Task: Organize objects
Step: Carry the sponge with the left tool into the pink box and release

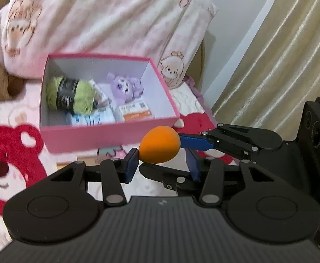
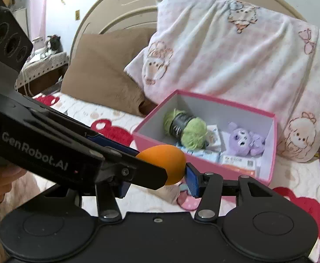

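We are over a bed (image 2: 107,114) spread with a pink-and-white sheet printed with red bears, a brown pillow (image 2: 107,70) at upper left of the right wrist view, a plush cartoon-print blanket (image 2: 225,48) heaped beside it and pale ribbed curtains (image 1: 280,54) at the right of the left wrist view. Low in the frame's centre, the smooth orange egg-shaped sponge (image 1: 160,144) is pinched from both sides, our left gripper (image 1: 162,164) and right gripper (image 2: 157,182) each closed on it with blue pads. Just behind it sits the open pink cardboard box (image 1: 107,135), holding fuzzy green yarn (image 1: 72,94), a purple plush toy (image 1: 126,85) and small packets (image 1: 136,111).
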Motion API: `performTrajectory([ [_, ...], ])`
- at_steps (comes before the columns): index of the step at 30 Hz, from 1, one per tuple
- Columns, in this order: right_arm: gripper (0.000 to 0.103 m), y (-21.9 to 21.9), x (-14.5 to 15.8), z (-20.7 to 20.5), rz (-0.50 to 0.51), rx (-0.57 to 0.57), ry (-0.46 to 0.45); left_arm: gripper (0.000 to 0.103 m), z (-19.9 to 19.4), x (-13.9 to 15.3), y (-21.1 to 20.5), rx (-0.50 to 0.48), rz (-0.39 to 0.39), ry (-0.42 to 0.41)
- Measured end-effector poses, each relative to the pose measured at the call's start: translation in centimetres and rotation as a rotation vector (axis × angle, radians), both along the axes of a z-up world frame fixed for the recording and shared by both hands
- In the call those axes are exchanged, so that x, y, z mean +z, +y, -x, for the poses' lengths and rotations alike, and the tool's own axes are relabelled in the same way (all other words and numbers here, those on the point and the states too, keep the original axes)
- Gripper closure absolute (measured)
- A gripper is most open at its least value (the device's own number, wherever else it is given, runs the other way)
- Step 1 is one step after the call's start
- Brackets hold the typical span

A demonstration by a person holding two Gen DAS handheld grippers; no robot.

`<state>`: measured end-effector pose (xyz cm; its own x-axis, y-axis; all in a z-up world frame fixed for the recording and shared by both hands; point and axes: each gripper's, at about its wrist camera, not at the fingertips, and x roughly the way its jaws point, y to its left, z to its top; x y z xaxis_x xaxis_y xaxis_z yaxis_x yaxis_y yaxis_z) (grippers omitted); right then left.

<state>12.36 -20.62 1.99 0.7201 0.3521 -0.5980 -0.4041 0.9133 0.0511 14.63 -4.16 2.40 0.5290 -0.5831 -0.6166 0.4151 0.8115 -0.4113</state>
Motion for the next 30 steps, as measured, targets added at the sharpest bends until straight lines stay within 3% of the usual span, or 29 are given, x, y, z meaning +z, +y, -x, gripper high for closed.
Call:
performTrajectory([
  [8, 0.047, -2.0, 4.1, -5.0, -0.026, -0.026, -0.015, 0.057, -5.2, 4.0, -0.6, 0.054, 0.007, -0.010],
  [13, 0.047, -3.9, 4.2, -9.7, -0.066, -0.024, 0.043, 0.058, -9.7, 4.3, -1.8, 0.080, -0.032, 0.038],
  [18, 0.047, -5.1, 2.6, -13.7, -0.074, -0.035, 0.101, 0.059, -13.8, 2.1, -3.1, 0.148, -0.077, 0.070],
  [30, 0.050, -7.3, -4.6, -19.7, -0.075, -0.090, 0.192, 0.056, -19.7, -6.1, -4.7, 0.197, -0.003, 0.177],
])
